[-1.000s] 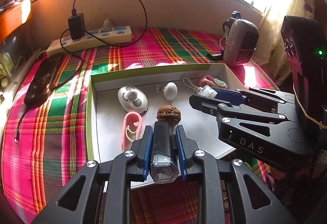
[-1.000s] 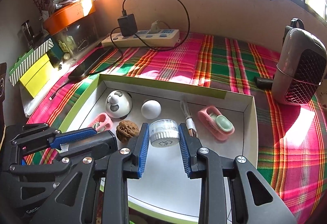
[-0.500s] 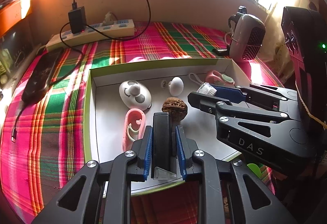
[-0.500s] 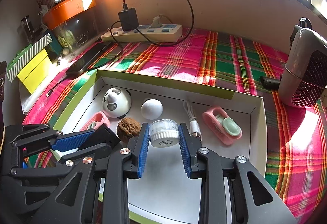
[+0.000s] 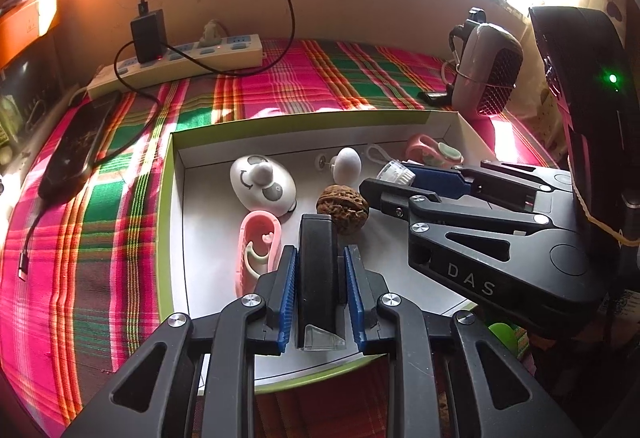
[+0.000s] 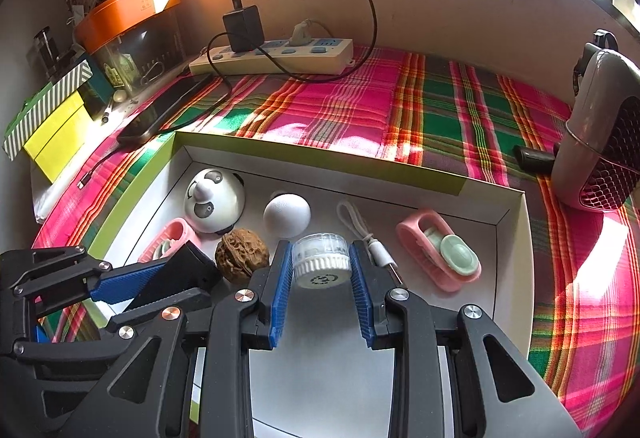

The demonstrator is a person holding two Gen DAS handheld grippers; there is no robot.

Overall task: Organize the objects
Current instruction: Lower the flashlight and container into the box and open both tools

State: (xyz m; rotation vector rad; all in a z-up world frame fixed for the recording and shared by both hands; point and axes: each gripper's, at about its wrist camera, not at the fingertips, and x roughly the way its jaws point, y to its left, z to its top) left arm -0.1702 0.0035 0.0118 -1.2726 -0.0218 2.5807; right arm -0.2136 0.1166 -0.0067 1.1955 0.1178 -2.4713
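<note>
My left gripper (image 5: 318, 258) is shut on a black box-shaped object (image 5: 318, 270) with a clear end, held low over the white tray (image 5: 208, 158). My right gripper (image 6: 320, 262) is shut on a small white round jar (image 6: 322, 258), also over the tray (image 6: 512, 238). In the tray lie a walnut (image 5: 342, 208), a panda-faced white egg (image 5: 262, 184), a small white ball (image 5: 348, 164), two pink clips (image 5: 258, 250) (image 6: 440, 256) and a white cable (image 6: 368, 234). The walnut (image 6: 240, 254) sits just beyond the black object's tip.
The tray sits on a pink and green plaid cloth (image 6: 400, 110). Behind it are a power strip (image 6: 276, 56) with a black charger, a phone (image 6: 168, 114) at left and a grey mesh-fronted device (image 6: 600, 142) at right. Coloured boxes (image 6: 52, 110) stand far left.
The black object in my left gripper has tilted so its clear end now points down at the tray's front. Both grippers crept slightly forward over the tray, still gripping.
</note>
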